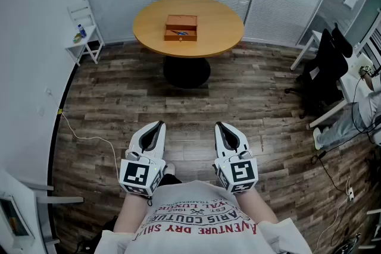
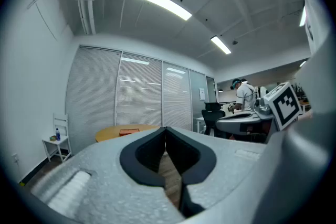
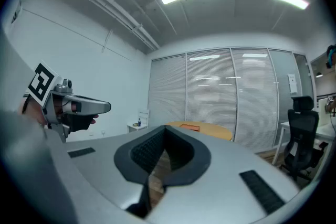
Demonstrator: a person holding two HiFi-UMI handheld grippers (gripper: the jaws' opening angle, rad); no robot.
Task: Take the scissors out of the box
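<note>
Your left gripper [image 1: 159, 125] and right gripper [image 1: 219, 126] are both closed, tips meeting, with nothing between the jaws. You hold them level and side by side in front of your chest, over the wooden floor [image 1: 119, 98].

The box [image 1: 180, 28] is a small wooden one, well ahead of you near the middle of the round table [image 1: 220, 24] and far out of reach. A bluish speck in its near half is probably the scissors [image 1: 182, 33], though it is too small to be sure.

Expect them to be light and stiff, slippery along the blades, and lying flat with little to get under. Aim for the handle loops or the pivot, and keep the blades shut. You will have to spread one pair of jaws before reaching in. The box looks light enough to slide, so your other gripper may need to steady it.
</note>
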